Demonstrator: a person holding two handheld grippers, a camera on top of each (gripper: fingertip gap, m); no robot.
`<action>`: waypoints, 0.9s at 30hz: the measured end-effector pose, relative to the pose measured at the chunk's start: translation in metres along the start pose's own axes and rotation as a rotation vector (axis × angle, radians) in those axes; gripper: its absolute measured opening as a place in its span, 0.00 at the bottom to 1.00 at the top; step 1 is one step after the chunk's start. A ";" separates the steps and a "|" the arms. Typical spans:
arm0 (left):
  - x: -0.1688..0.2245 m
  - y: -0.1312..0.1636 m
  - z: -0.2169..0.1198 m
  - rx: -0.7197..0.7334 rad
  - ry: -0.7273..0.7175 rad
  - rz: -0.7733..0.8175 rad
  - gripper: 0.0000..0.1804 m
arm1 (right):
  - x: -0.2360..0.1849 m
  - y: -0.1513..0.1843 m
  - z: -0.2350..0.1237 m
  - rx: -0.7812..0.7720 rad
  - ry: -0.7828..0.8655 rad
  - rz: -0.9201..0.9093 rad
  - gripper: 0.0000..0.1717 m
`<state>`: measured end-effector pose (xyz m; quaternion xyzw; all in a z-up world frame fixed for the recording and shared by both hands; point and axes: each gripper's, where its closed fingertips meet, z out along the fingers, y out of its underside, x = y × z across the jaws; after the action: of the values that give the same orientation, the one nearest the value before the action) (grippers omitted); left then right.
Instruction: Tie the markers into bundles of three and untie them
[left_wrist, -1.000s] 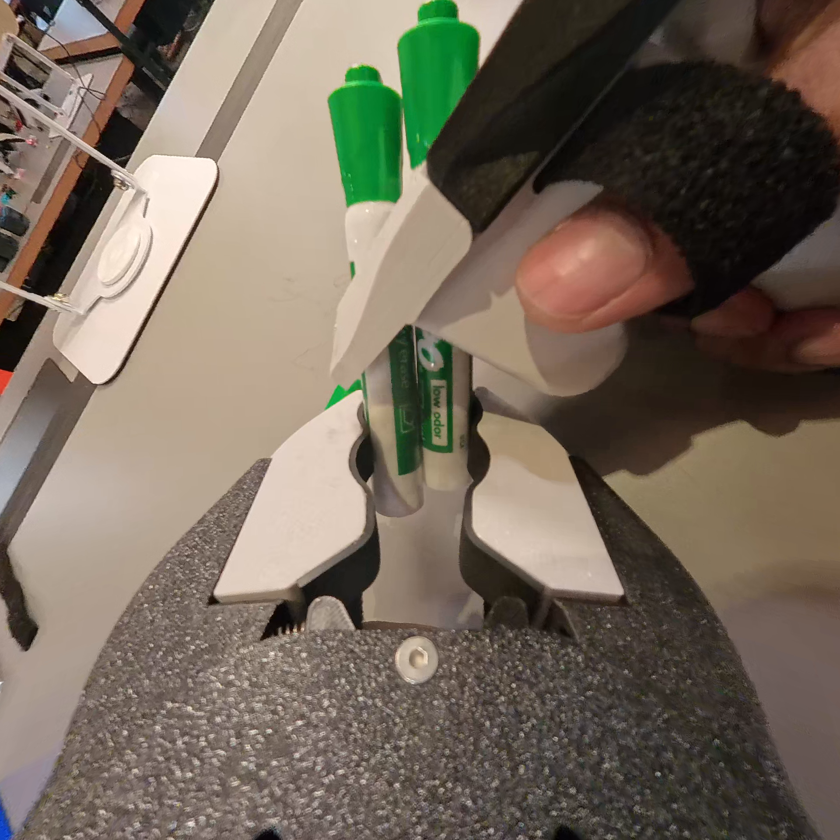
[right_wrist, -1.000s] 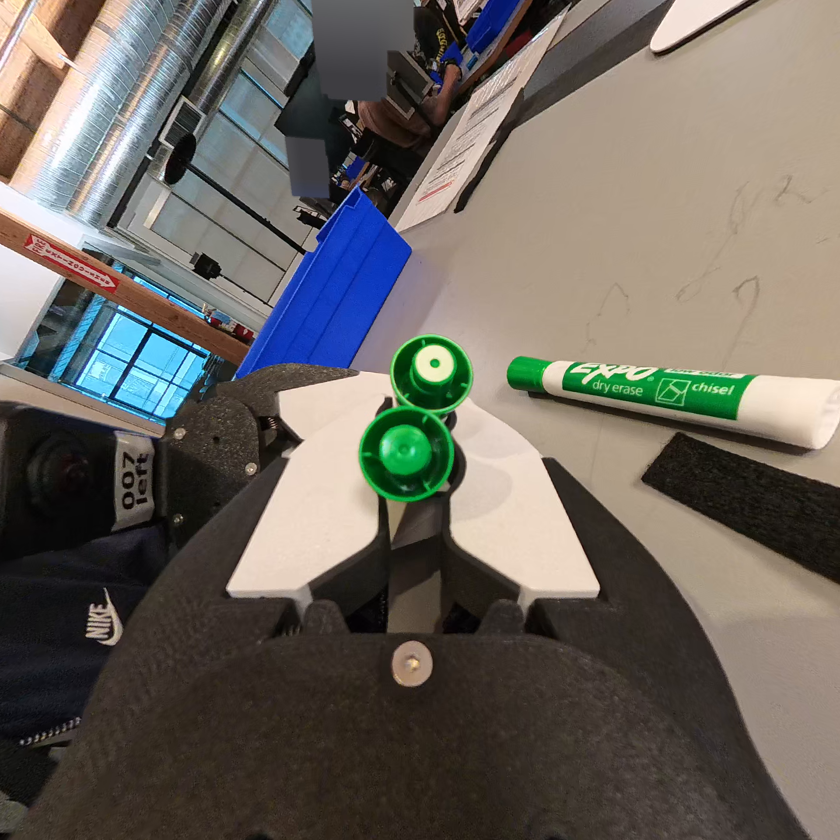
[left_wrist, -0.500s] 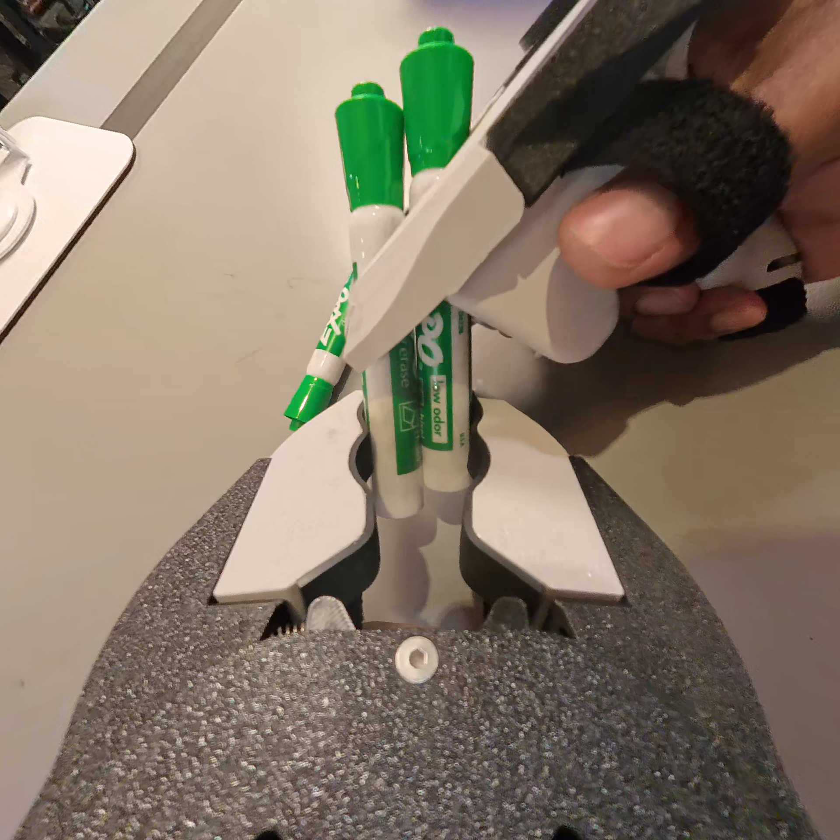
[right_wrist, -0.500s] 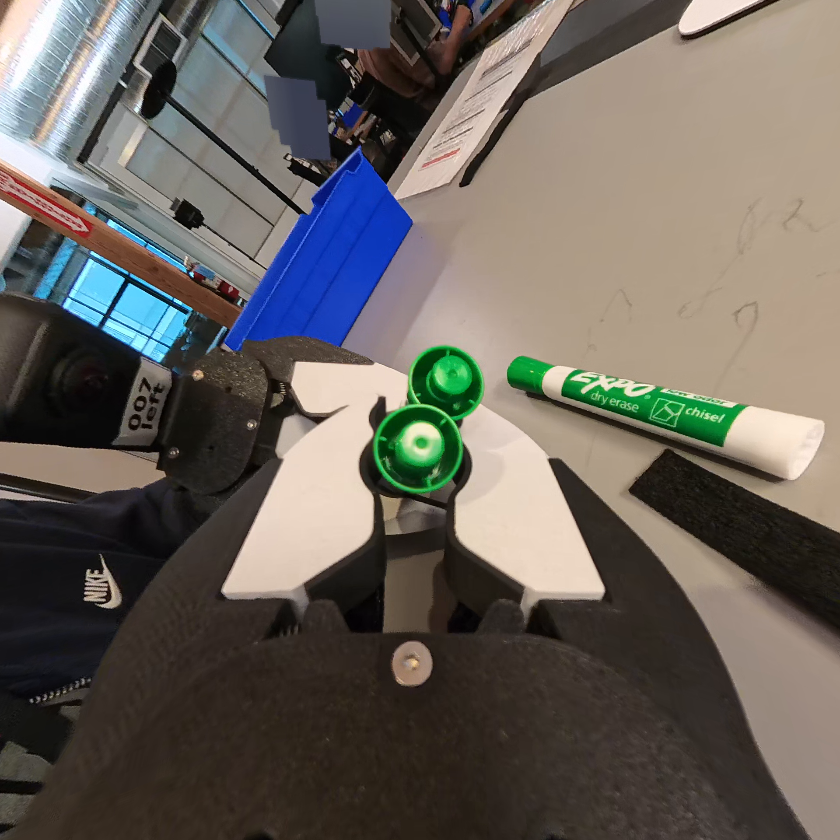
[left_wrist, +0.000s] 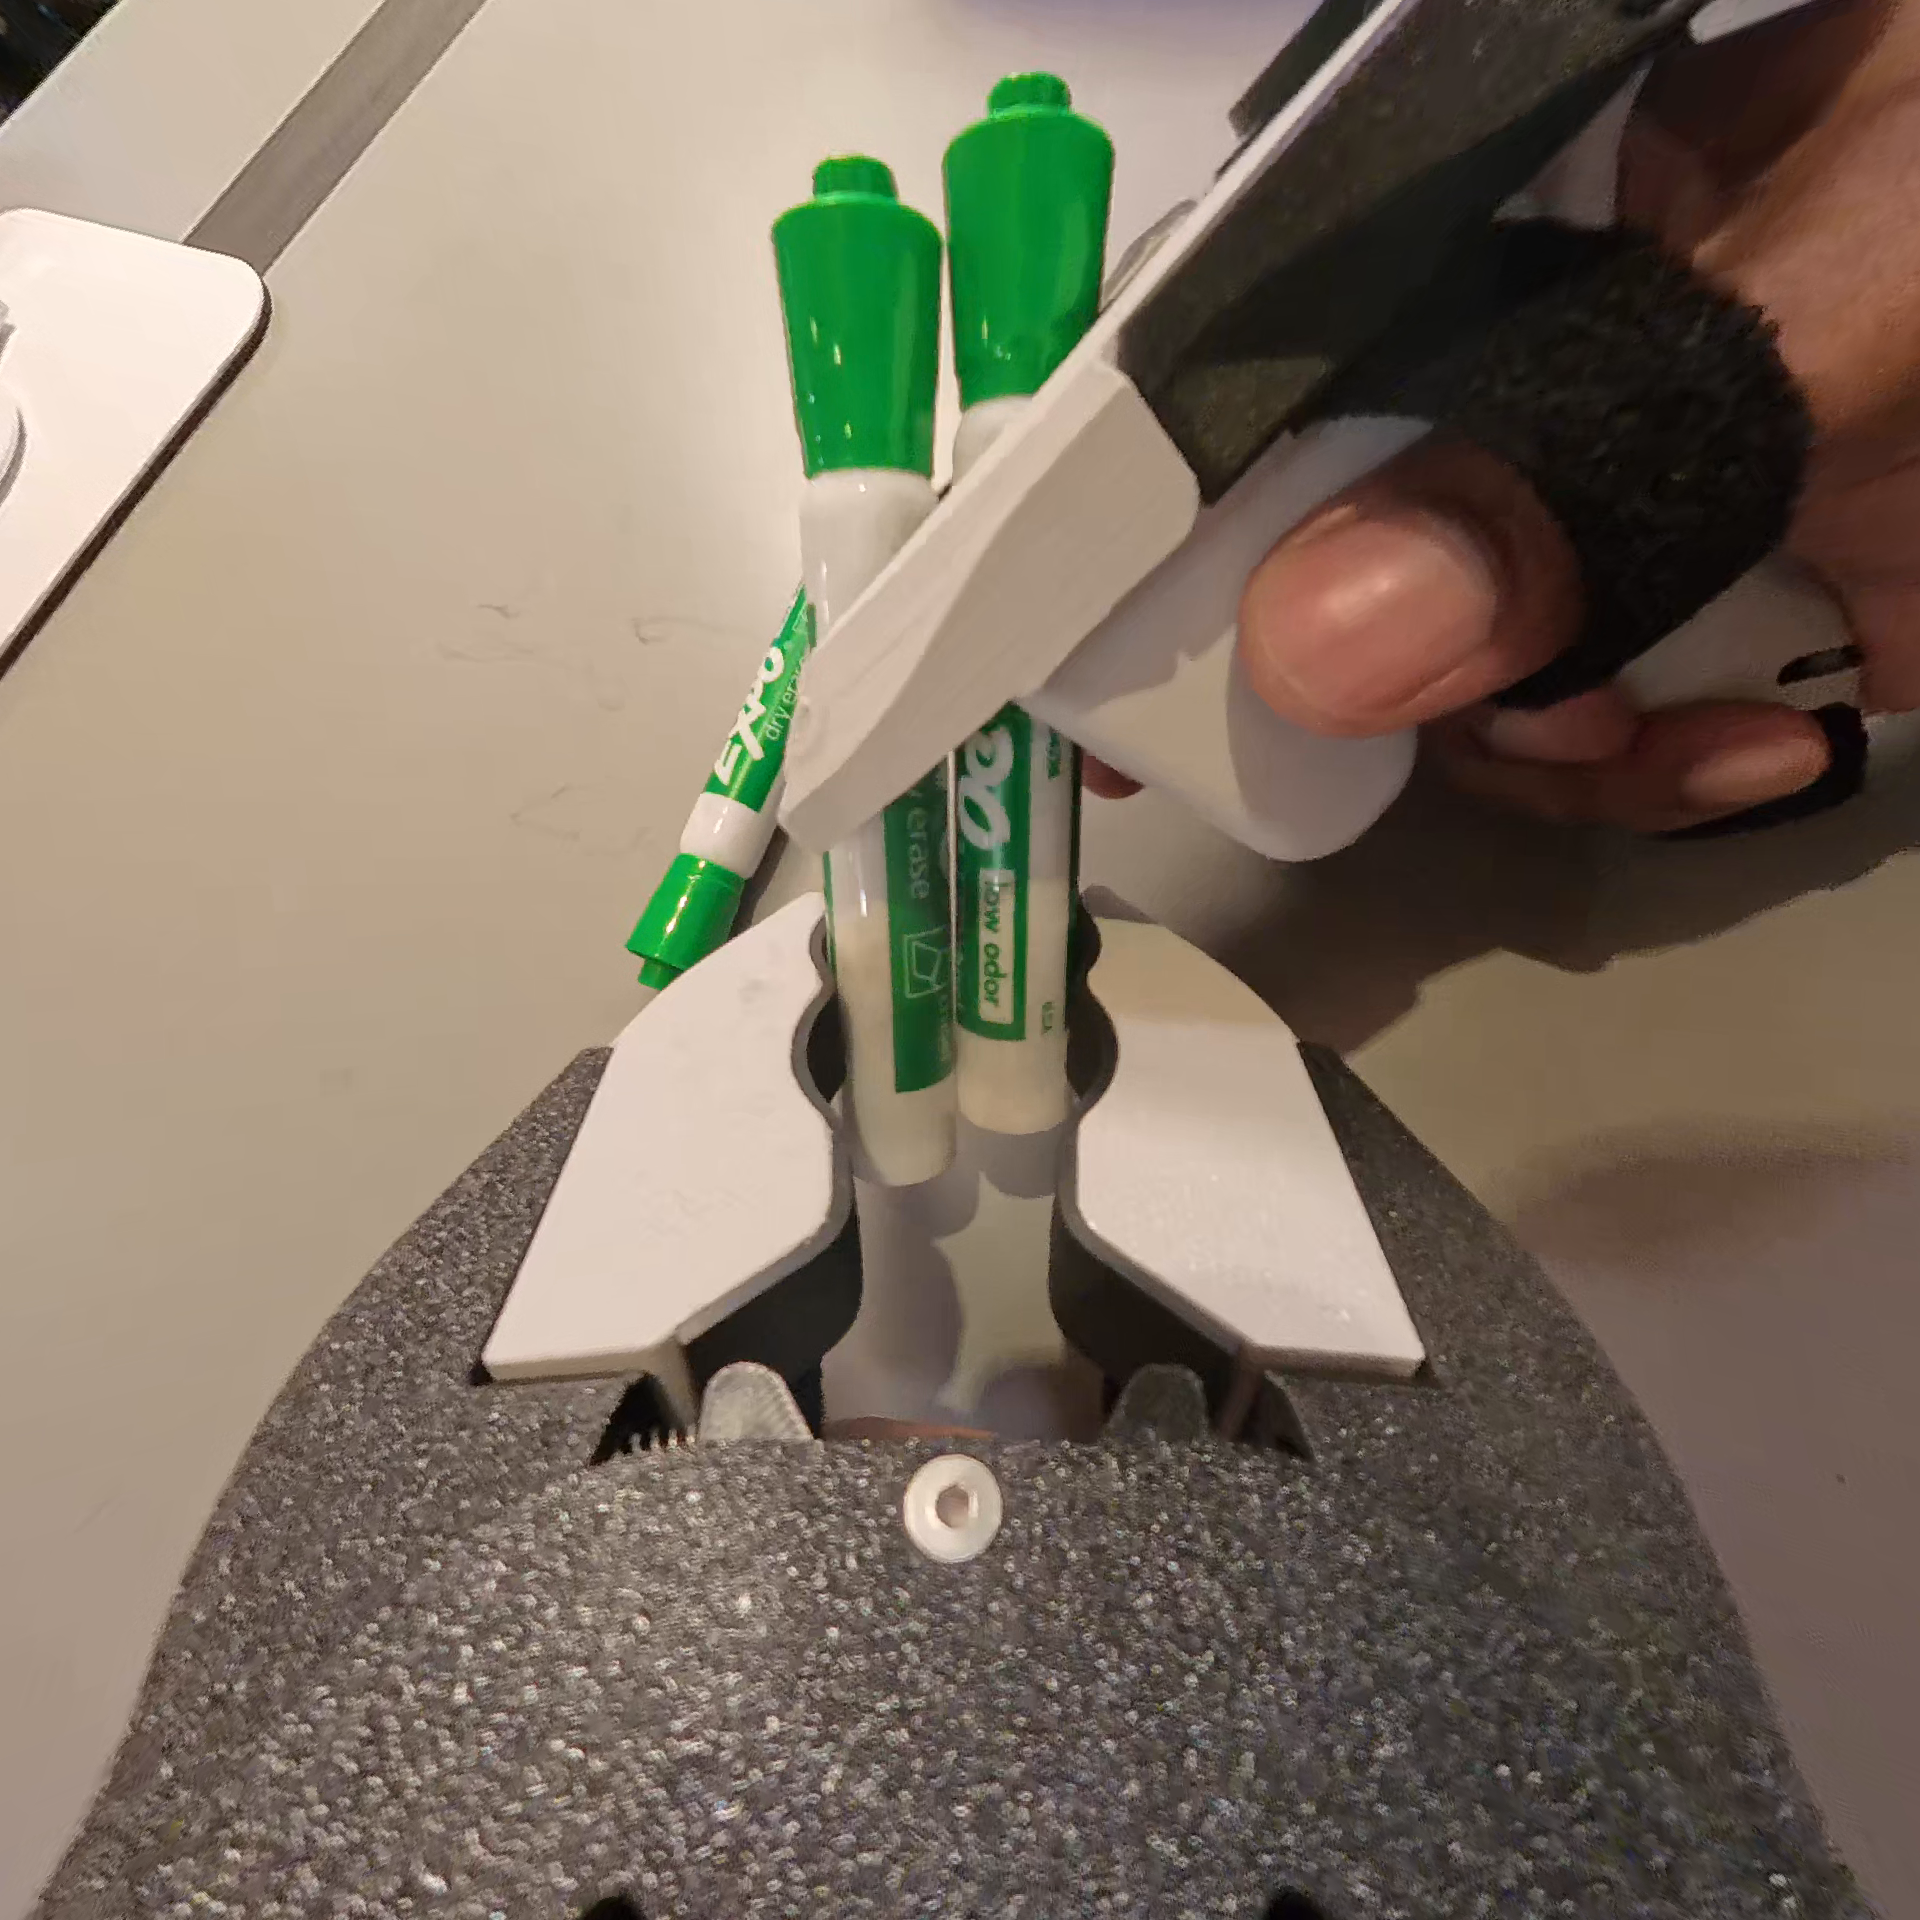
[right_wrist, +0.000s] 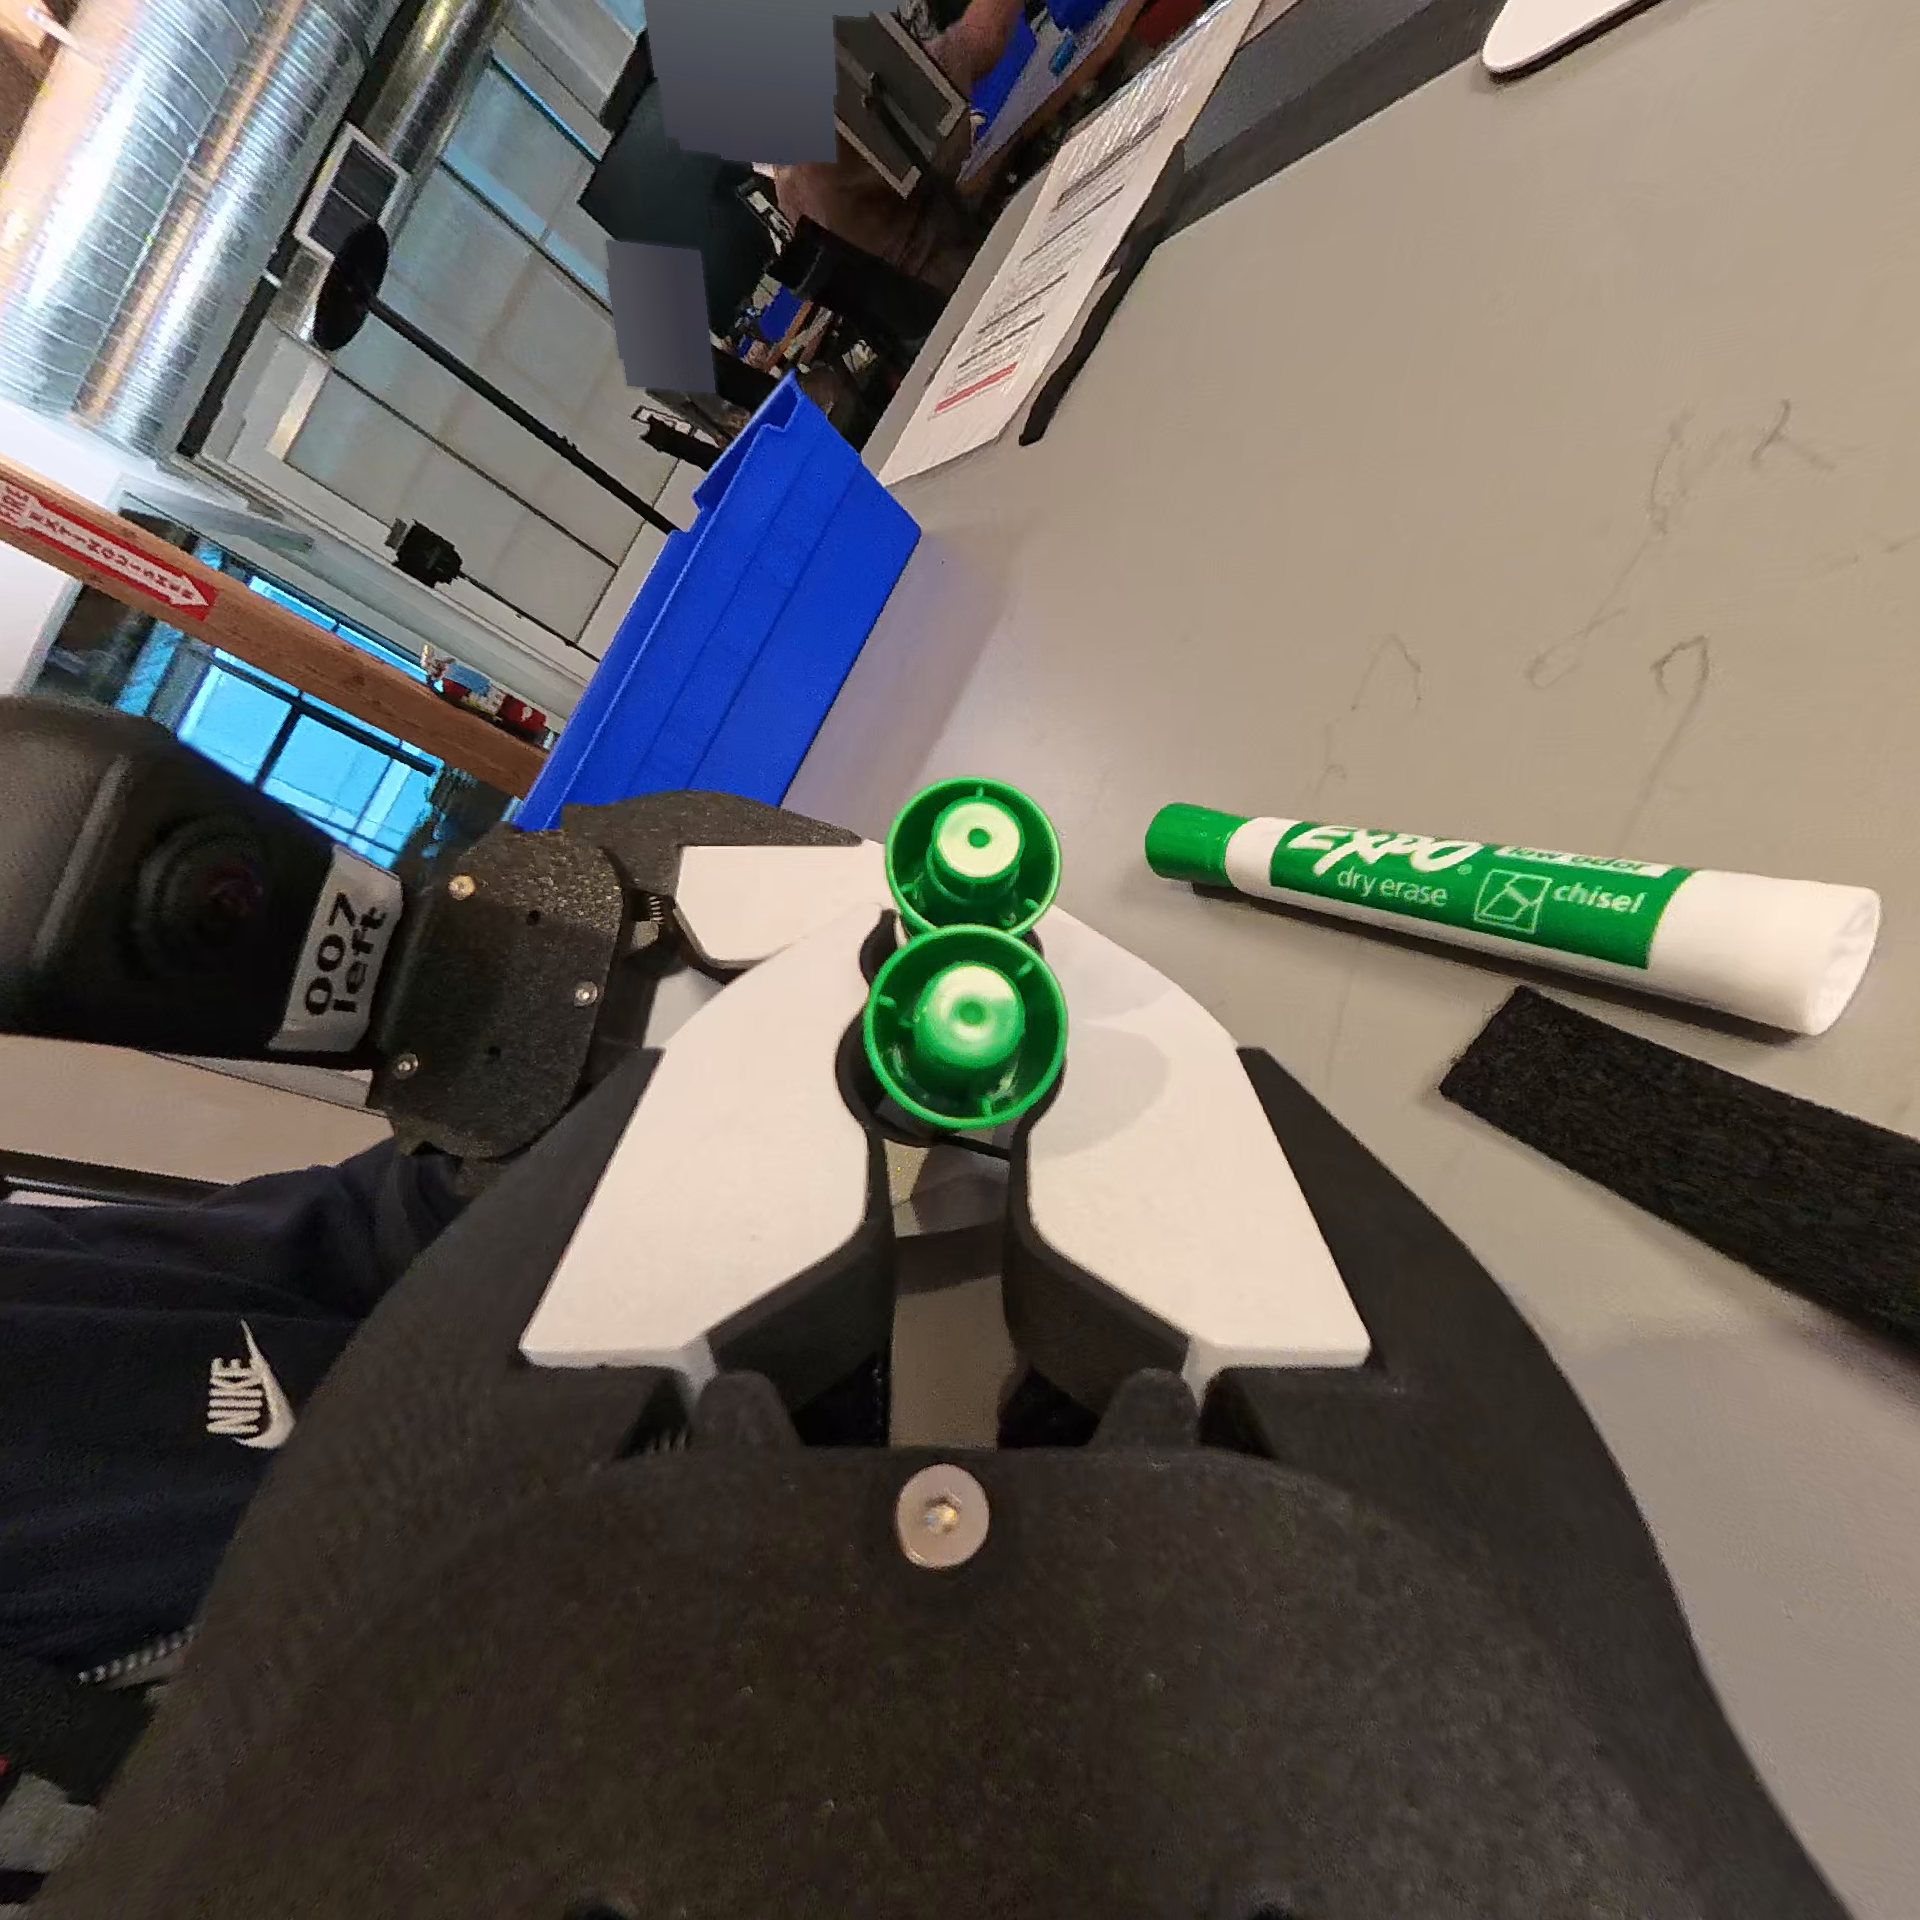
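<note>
Three green-capped markers in all, counted across both views. Two markers (left_wrist: 951, 727) stand side by side, barrels clamped between the white fingers (left_wrist: 717, 1049) of the left gripper (left_wrist: 956, 1039). The right gripper (right_wrist: 961, 1049) crosses the same pair higher up; from its own view the two green cap ends (right_wrist: 966, 1023) sit between its fingers, which close on the nearer one. Whether they also press the farther cap I cannot tell. One hand (left_wrist: 1475, 582) grips the right tool's trigger.

A third marker (right_wrist: 1507, 899) lies flat on the grey table (right_wrist: 1455, 416), just beside one black strap (right_wrist: 1704, 1143). Open tabletop beyond it, to the right. One blue bin (right_wrist: 748, 623) stands at the far table edge, one printed sheet (right_wrist: 1060, 239) past it. A white plate (left_wrist: 94, 395) sits at the left, well apart from the markers.
</note>
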<state>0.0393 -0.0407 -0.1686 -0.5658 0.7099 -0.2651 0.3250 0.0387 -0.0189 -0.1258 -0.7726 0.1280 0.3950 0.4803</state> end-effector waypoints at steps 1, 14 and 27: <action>0.000 0.000 0.000 -0.001 -0.004 0.000 0.22 | 0.000 0.001 0.000 -0.001 -0.004 0.017 0.11; 0.001 -0.001 0.001 -0.030 -0.011 -0.023 0.25 | -0.007 0.004 0.001 -0.002 -0.003 -0.012 0.11; 0.005 0.006 0.007 -0.083 -0.006 -0.015 0.26 | -0.020 0.009 0.005 -0.002 -0.025 -0.045 0.11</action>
<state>0.0404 -0.0441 -0.1784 -0.5850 0.7150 -0.2359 0.3015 0.0180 -0.0231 -0.1181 -0.7708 0.1042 0.3937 0.4899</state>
